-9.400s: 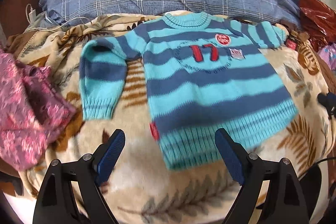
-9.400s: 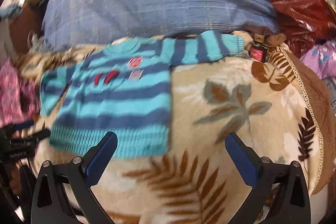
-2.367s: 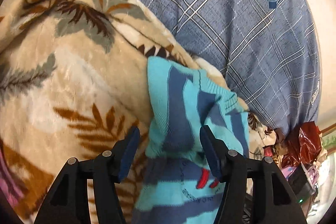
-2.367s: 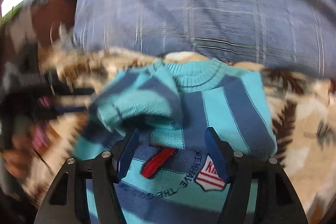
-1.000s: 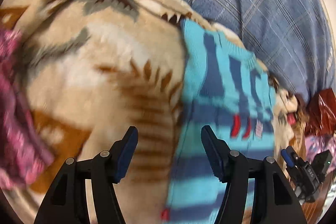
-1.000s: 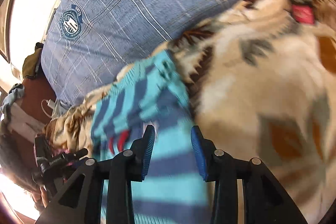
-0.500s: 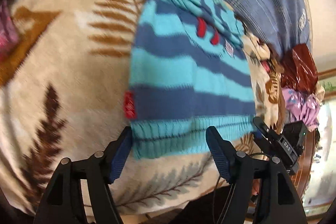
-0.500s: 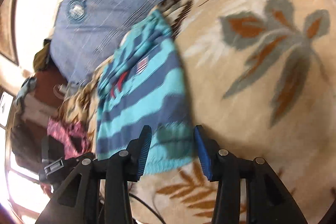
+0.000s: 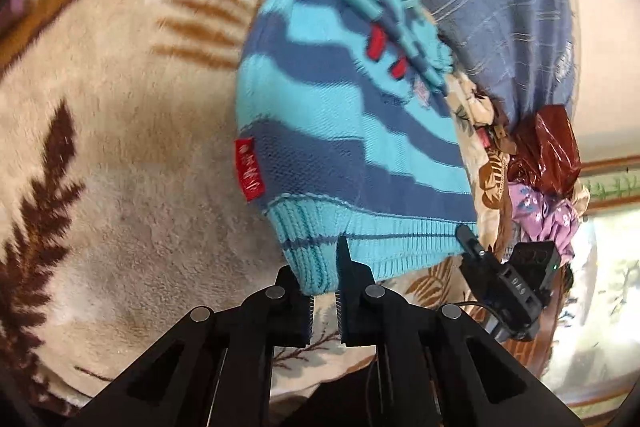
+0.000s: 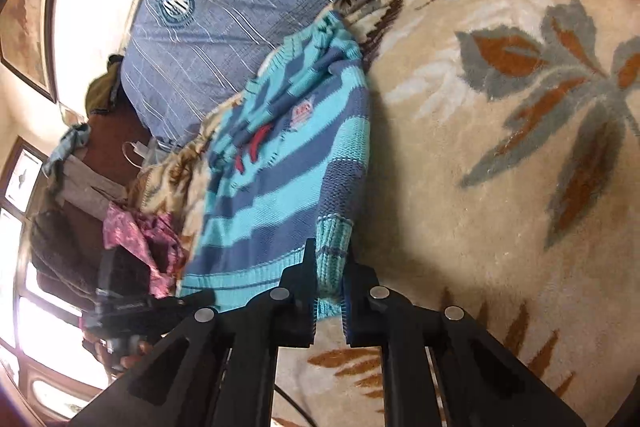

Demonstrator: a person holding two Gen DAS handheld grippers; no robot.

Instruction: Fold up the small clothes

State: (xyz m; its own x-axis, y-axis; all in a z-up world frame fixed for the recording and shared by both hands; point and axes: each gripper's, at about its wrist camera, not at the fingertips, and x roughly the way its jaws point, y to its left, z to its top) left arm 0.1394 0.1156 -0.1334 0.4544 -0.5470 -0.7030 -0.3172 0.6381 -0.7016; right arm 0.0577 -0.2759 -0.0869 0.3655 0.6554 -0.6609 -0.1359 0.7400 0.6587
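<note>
A small knit sweater (image 9: 344, 131) with turquoise and dark blue stripes lies front up on a beige leaf-print blanket (image 9: 120, 155). Both sleeves are folded in over the chest. My left gripper (image 9: 325, 267) is shut on the sweater's ribbed hem at its left corner, by a red side label (image 9: 250, 169). My right gripper (image 10: 330, 275) is shut on the hem's right corner of the sweater (image 10: 280, 163). The right gripper also shows in the left wrist view (image 9: 472, 245), at the hem's far corner.
A blue plaid pillow (image 10: 248, 3) lies behind the sweater's collar. A pink floral garment (image 10: 136, 239) sits off the blanket's left side. A dark red plastic bag (image 9: 548, 151) and a purple floral cloth (image 9: 536, 211) lie to the right.
Both grippers have come down to the hem and closed on its two corners. Half a second ago both were open just short of the hem.
</note>
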